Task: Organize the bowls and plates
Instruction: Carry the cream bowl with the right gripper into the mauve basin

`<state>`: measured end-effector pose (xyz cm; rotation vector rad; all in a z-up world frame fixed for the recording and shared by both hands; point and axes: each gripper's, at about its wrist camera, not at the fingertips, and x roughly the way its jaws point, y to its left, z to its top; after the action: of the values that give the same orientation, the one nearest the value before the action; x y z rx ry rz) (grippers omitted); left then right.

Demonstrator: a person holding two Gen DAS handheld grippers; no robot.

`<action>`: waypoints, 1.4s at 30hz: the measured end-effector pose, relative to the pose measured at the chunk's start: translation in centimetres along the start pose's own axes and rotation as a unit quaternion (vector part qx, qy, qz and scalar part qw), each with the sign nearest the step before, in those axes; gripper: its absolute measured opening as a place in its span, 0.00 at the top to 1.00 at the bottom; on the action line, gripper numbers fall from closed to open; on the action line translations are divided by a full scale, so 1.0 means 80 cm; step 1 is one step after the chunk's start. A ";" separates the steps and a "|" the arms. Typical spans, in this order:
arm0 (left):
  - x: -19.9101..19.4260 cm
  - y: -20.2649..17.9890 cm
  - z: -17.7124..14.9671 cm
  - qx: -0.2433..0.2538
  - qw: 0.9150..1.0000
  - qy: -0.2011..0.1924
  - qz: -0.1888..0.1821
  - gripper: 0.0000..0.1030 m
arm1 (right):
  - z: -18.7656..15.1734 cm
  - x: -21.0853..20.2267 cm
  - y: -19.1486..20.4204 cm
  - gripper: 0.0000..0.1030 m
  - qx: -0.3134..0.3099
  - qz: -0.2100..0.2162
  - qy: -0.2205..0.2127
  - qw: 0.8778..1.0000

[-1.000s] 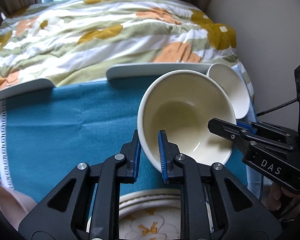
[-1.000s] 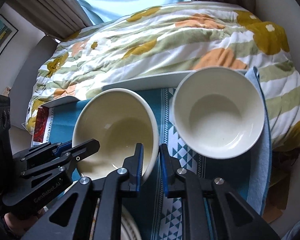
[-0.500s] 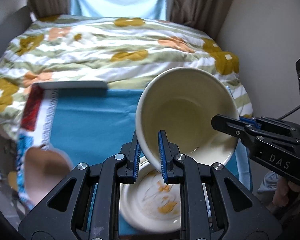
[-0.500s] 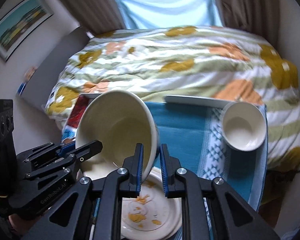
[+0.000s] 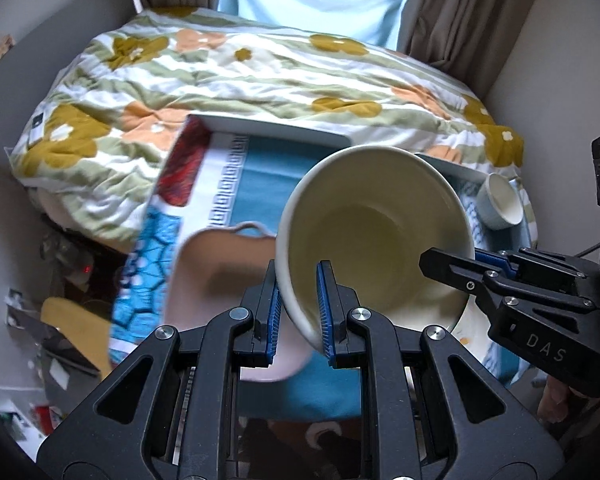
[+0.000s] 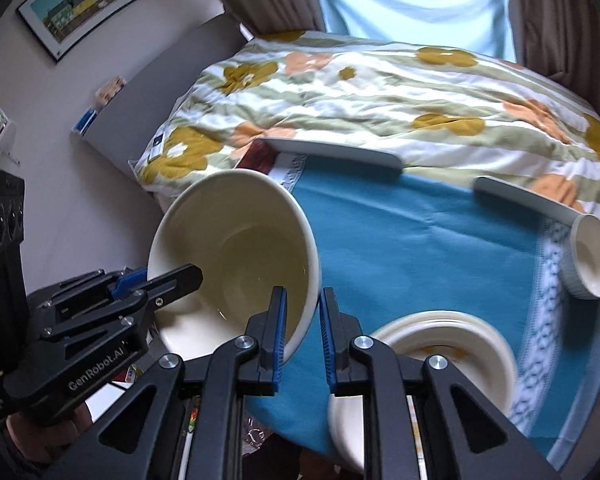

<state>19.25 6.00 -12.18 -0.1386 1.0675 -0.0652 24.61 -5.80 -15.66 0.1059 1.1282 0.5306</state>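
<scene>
Bedroom, teal cloth (image 6: 412,240) over bed | left gripper (image 5: 298,312) and right gripper (image 6: 303,332) each clamp opposite rims of 1 cream bowl (image 5: 376,232), lifted, frame centre | likely heavy, glazed-slippery, breakable; rim grip both sides | plate stack (image 6: 440,344) lower right

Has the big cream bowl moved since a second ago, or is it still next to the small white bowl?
Yes. The big cream bowl, gripped by both grippers, has been carried leftward across the blue cloth, far from the small white bowl.
</scene>
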 end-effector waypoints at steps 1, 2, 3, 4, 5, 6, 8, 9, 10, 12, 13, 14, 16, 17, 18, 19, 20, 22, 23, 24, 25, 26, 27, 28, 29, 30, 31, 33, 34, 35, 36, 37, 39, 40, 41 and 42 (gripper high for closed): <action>0.002 0.015 -0.001 0.004 1.000 0.005 0.001 0.86 | 0.001 0.011 0.010 0.85 0.001 0.000 0.005 1.000; 0.005 0.028 -0.002 0.007 1.000 0.010 0.001 0.85 | 0.001 0.022 0.021 0.85 0.002 0.000 0.010 1.000; 0.009 0.041 -0.004 0.011 1.000 0.016 -0.001 0.86 | 0.001 0.029 0.026 0.85 0.003 -0.001 0.014 1.000; 0.016 0.052 -0.004 0.014 1.000 0.022 -0.003 0.86 | 0.000 0.039 0.033 0.85 0.005 -0.003 0.019 1.000; 0.022 0.058 -0.004 0.017 0.999 0.028 -0.005 0.85 | -0.002 0.050 0.039 0.85 0.008 -0.006 0.024 1.000; 0.031 0.072 -0.006 0.024 0.999 0.038 -0.009 0.86 | -0.004 0.064 0.045 0.85 0.013 -0.010 0.032 0.999; 0.050 0.081 -0.007 0.038 0.998 0.052 -0.014 0.86 | -0.010 0.080 0.051 0.85 0.023 -0.016 0.042 0.999; 0.058 0.086 -0.008 0.045 0.997 0.060 -0.016 0.86 | -0.012 0.090 0.052 0.85 0.029 -0.020 0.047 0.998; 0.069 0.090 -0.009 0.054 0.996 0.068 -0.020 0.86 | -0.016 0.100 0.053 0.85 0.037 -0.023 0.052 0.998; 0.086 0.099 -0.011 0.069 0.994 0.084 -0.027 0.86 | -0.022 0.115 0.054 0.85 0.052 -0.030 0.060 0.996; 0.093 0.101 -0.011 0.074 0.993 0.089 -0.030 0.86 | -0.026 0.124 0.055 0.85 0.061 -0.035 0.065 0.995; 0.100 0.103 -0.012 0.083 0.991 0.095 -0.032 0.86 | -0.028 0.129 0.055 0.85 0.065 -0.037 0.067 0.995; 0.115 0.104 -0.012 0.102 0.988 0.107 -0.033 0.86 | -0.033 0.142 0.055 0.85 0.078 -0.043 0.077 0.993; 0.119 0.105 -0.012 0.108 0.987 0.110 -0.034 0.86 | -0.035 0.147 0.055 0.85 0.083 -0.044 0.080 0.992; 0.125 0.107 -0.012 0.117 0.986 0.114 -0.036 0.86 | -0.036 0.151 0.055 0.85 0.087 -0.046 0.082 0.992; 0.129 0.108 -0.011 0.122 0.985 0.117 -0.037 0.86 | -0.037 0.155 0.056 0.85 0.091 -0.048 0.084 0.991; 0.132 0.109 -0.011 0.127 0.984 0.120 -0.038 0.86 | -0.037 0.157 0.057 0.85 0.093 -0.049 0.086 0.991; 0.140 0.109 -0.011 0.139 0.981 0.127 -0.039 0.86 | -0.037 0.163 0.059 0.85 0.097 -0.055 0.090 0.990; 0.144 0.109 -0.012 0.146 0.980 0.131 -0.039 0.85 | -0.037 0.164 0.058 0.85 0.099 -0.058 0.091 0.989; 0.147 0.109 -0.013 0.151 0.979 0.133 -0.039 0.86 | -0.038 0.164 0.058 0.85 0.100 -0.061 0.091 0.989; 0.151 0.108 -0.014 0.158 0.977 0.137 -0.037 0.86 | -0.038 0.164 0.057 0.85 0.101 -0.065 0.093 0.988; 0.154 0.107 -0.016 0.162 0.976 0.140 -0.035 0.86 | -0.039 0.165 0.057 0.85 0.102 -0.068 0.094 0.988; 0.156 0.107 -0.017 0.165 0.976 0.141 -0.034 0.86 | -0.039 0.165 0.058 0.85 0.102 -0.072 0.095 0.988; 0.157 0.106 -0.018 0.171 0.975 0.139 -0.033 0.86 | -0.039 0.166 0.059 0.85 0.102 -0.075 0.098 0.987; 0.156 0.106 -0.018 0.174 0.975 0.137 -0.032 0.85 | -0.039 0.167 0.060 0.85 0.100 -0.077 0.099 0.987; 0.156 0.105 -0.019 0.177 0.974 0.136 -0.032 0.85 | -0.038 0.168 0.060 0.85 0.098 -0.080 0.102 0.987; 0.156 0.105 -0.018 0.179 0.974 0.136 -0.030 0.86 | -0.038 0.169 0.062 0.85 0.098 -0.081 0.103 0.986; 0.157 0.103 -0.018 0.183 0.973 0.137 -0.028 0.86 | -0.038 0.170 0.063 0.85 0.097 -0.083 0.107 0.986; 0.156 0.102 -0.018 0.185 0.973 0.137 -0.026 0.86 | -0.039 0.171 0.064 0.85 0.095 -0.085 0.111 0.986; 0.156 0.101 -0.018 0.188 0.972 0.138 -0.024 0.86 | -0.039 0.172 0.065 0.85 0.094 -0.086 0.113 0.985; 0.155 0.100 -0.018 0.192 0.972 0.137 -0.019 0.85 | -0.040 0.172 0.065 0.85 0.094 -0.086 0.114 0.985; 0.155 0.100 -0.018 0.194 0.971 0.136 -0.015 0.85 | -0.041 0.172 0.065 0.85 0.095 -0.086 0.115 0.985; 0.155 0.100 -0.019 0.197 0.971 0.137 -0.015 0.85 | -0.040 0.173 0.066 0.85 0.093 -0.093 0.116 0.984; 0.155 0.100 -0.019 0.197 0.971 0.137 -0.014 0.85 | -0.040 0.173 0.067 0.85 0.091 -0.097 0.115 0.984; 0.155 0.100 -0.019 0.198 0.971 0.137 -0.013 0.85 | -0.039 0.172 0.068 0.85 0.089 -0.098 0.115 0.984; 0.155 0.100 -0.018 0.197 0.971 0.137 -0.012 0.85 | -0.039 0.172 0.068 0.85 0.086 -0.100 0.117 0.984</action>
<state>23.83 12.29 -24.80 0.2233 1.3078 -0.3248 24.36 4.64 -26.57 0.0808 1.3966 0.2691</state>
